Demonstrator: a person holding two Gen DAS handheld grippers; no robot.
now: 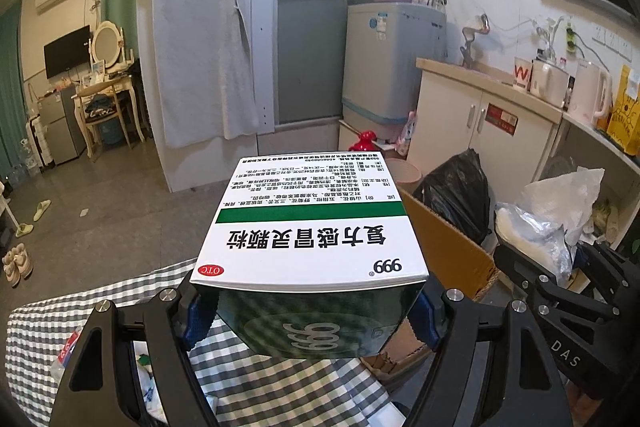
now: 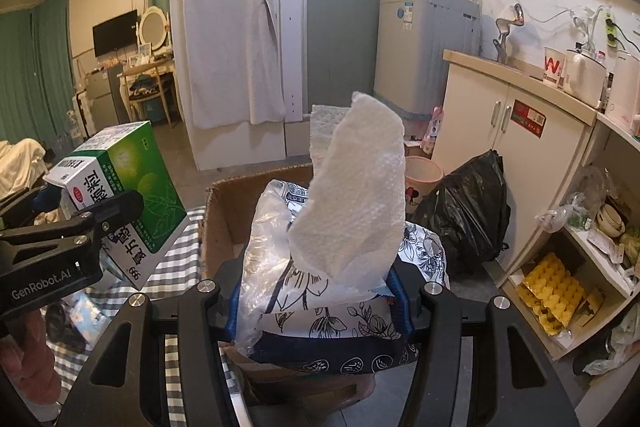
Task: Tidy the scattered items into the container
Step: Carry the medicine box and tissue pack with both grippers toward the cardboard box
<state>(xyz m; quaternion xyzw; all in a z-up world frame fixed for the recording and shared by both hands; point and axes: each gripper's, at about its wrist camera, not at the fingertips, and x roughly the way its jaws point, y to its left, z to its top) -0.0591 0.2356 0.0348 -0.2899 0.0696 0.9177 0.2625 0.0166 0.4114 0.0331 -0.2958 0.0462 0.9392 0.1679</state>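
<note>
My left gripper (image 1: 310, 311) is shut on a green and white medicine box (image 1: 316, 235) marked 999 and holds it in the air above the checked tablecloth (image 1: 256, 387). The box also shows in the right wrist view (image 2: 128, 195), at the left. My right gripper (image 2: 320, 301) is shut on a tissue pack (image 2: 320, 291) with a white tissue (image 2: 356, 195) sticking up, held over the open cardboard box (image 2: 224, 211). The cardboard box also shows in the left wrist view (image 1: 444, 247), to the right of the medicine box.
A black rubbish bag (image 2: 468, 211) and a pink bin (image 2: 422, 175) stand on the floor beyond the cardboard box. A white cabinet (image 2: 508, 131) with kettles is at the right, with open shelves (image 2: 580, 275) below. Small items (image 1: 148, 367) lie on the checked cloth.
</note>
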